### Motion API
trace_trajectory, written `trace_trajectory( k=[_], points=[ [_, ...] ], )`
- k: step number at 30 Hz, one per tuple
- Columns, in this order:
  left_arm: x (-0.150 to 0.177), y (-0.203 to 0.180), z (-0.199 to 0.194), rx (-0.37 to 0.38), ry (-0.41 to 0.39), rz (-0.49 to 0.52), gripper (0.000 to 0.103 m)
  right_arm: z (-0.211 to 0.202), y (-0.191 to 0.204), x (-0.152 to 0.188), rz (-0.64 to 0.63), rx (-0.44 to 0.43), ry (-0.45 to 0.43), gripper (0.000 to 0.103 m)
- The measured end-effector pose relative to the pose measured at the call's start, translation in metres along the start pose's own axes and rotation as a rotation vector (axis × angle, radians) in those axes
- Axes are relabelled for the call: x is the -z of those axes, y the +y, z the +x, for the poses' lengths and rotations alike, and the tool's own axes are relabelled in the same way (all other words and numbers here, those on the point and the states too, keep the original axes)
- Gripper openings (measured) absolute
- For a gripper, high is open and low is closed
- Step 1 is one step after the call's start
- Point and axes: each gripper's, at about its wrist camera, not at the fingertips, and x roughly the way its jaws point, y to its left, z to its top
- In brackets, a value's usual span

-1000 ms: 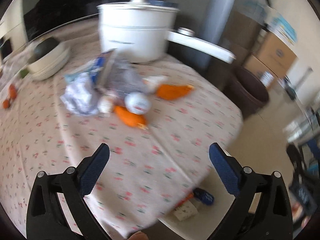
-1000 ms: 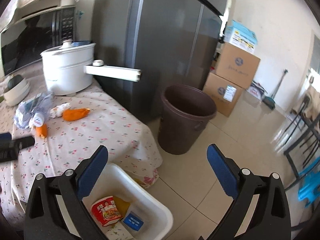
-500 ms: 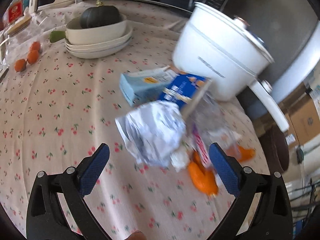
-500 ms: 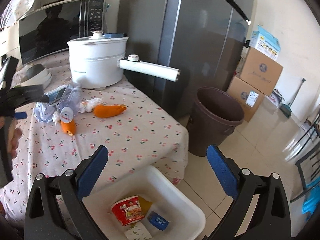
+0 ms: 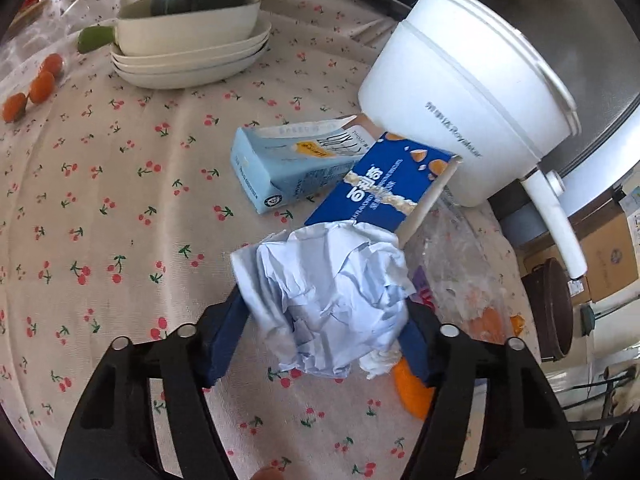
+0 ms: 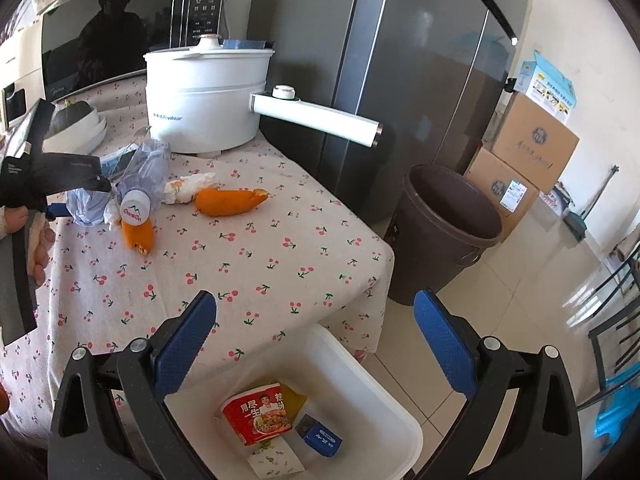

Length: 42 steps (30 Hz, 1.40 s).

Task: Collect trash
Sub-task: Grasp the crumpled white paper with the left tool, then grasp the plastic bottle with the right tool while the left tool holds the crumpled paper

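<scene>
My left gripper (image 5: 320,340) is shut on a crumpled pale blue paper wad (image 5: 332,300) on the cherry-print tablecloth (image 5: 120,200). Behind the wad lie a dark blue carton (image 5: 384,188), a light blue carton (image 5: 288,164), a clear plastic bottle (image 5: 452,264) and orange peels (image 5: 416,392). The right wrist view shows the left gripper (image 6: 60,208) at the wad (image 6: 90,206), the bottle (image 6: 144,184) and peels (image 6: 230,202). My right gripper (image 6: 316,344) is open and empty above a white bin (image 6: 360,376) that holds a red noodle cup (image 6: 260,412) and a blue box (image 6: 322,436).
A white electric pot (image 6: 208,96) with a long handle stands behind the trash. Stacked bowls with a green squash (image 5: 192,40) and small oranges (image 5: 36,84) lie at the far left. A brown waste bin (image 6: 444,232), fridge (image 6: 400,60) and cardboard boxes (image 6: 528,148) are to the right.
My left gripper moved in over the table and closed on the paper wad. The right gripper shifted slightly closer to the table, still open over the white bin.
</scene>
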Motion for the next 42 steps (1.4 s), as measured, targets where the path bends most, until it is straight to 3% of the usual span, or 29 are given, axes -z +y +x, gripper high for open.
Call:
trace_trajectory(
  k=[4, 10, 13, 18, 25, 32, 36, 39, 42],
  points=[
    [0.002, 0.002, -0.027, 0.013, -0.041, 0.001, 0.062, 0.003, 0.003, -0.002, 0.014, -0.03, 0.008, 0.096],
    [0.011, 0.003, -0.091, 0.03, -0.132, 0.016, 0.062, 0.027, 0.01, -0.029, 0.048, -0.147, 0.094, 0.096],
    [0.016, 0.002, -0.12, 0.034, -0.18, 0.041, 0.062, 0.041, 0.031, -0.053, 0.032, -0.242, 0.136, 0.096],
    [0.013, 0.011, -0.152, 0.024, -0.245, 0.059, 0.062, 0.064, 0.081, -0.096, -0.028, -0.328, 0.193, 0.096],
    [0.002, 0.048, -0.157, -0.005, -0.235, -0.006, 0.062, 0.124, 0.149, -0.132, -0.124, -0.363, 0.32, 0.096],
    [-0.002, 0.065, -0.159, -0.008, -0.217, -0.019, 0.063, 0.167, 0.175, -0.134, -0.176, -0.329, 0.395, 0.096],
    [-0.003, 0.07, -0.155, -0.017, -0.198, -0.023, 0.063, 0.174, 0.181, -0.129, -0.185, -0.322, 0.378, 0.085],
    [-0.003, 0.071, -0.153, -0.014, -0.187, -0.03, 0.063, 0.169, 0.176, -0.134, -0.166, -0.325, 0.326, 0.063],
    [-0.003, 0.071, -0.152, -0.009, -0.183, -0.032, 0.063, 0.163, 0.166, -0.136, -0.107, -0.367, 0.321, 0.062]
  ],
)
